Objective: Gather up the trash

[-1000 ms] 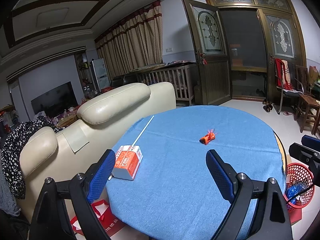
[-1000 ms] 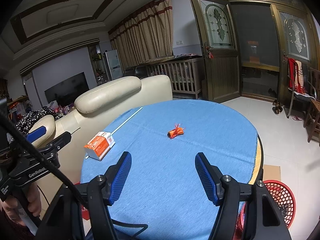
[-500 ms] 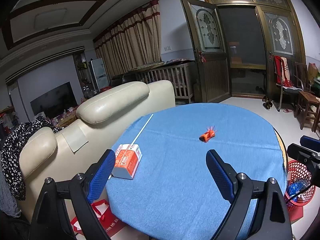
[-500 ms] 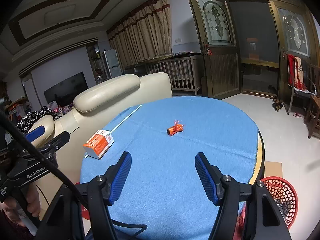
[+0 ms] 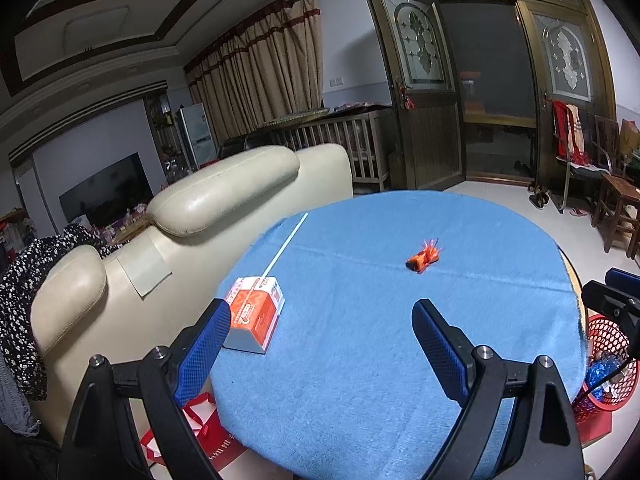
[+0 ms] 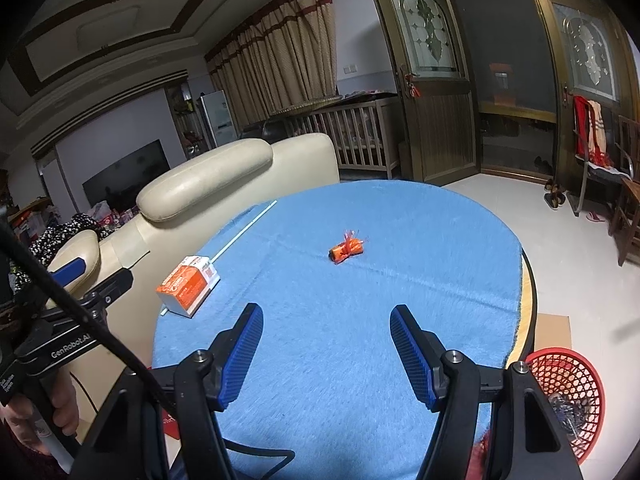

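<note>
Your right gripper (image 6: pixel 326 350) and left gripper (image 5: pixel 322 346) both gape wide, empty. The orange wrapper (image 6: pixel 346 251) lies mid-table, dead ahead of the right, long axis slanting right-and-away.

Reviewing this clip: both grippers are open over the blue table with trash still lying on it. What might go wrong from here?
The orange-and-white carton lies at the table's left edge by the sofa; a nudge from the left gripper might tip it off. The thin white stick lies flat on the fuzzy blue cloth, so pads may slip or snag. The red basket sits on the floor, partly hidden by the right gripper, so drops could miss.
</note>
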The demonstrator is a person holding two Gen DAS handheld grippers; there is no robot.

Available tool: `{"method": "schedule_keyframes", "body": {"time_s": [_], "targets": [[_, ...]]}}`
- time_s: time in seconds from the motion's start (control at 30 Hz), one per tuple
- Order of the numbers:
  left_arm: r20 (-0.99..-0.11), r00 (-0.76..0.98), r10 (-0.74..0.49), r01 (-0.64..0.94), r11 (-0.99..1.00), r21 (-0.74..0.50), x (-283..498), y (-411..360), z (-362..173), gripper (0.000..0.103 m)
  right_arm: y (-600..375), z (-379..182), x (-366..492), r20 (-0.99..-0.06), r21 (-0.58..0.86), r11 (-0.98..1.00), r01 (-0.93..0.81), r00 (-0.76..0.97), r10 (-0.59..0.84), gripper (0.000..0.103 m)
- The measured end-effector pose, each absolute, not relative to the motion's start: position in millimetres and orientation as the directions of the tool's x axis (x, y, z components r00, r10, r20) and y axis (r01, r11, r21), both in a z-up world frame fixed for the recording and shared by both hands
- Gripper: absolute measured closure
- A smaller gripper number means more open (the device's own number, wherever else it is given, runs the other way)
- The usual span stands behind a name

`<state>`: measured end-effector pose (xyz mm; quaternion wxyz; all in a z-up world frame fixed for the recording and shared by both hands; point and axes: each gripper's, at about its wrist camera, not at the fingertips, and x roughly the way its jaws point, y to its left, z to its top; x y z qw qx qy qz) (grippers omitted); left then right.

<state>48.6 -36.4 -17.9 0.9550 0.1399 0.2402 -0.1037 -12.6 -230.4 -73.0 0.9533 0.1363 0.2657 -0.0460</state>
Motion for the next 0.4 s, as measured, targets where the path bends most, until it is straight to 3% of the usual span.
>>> {"method": "schedule_keyframes", "body": {"time_s": [0.4], "targets": [[-0.581, 0.802, -0.140, 0.268, 0.953, 0.140, 113, -35, -57, 0.011, -262, -116, 43, -0.590, 0.256, 0.939, 0.229, 0.806, -0.036, 0.033]]}}
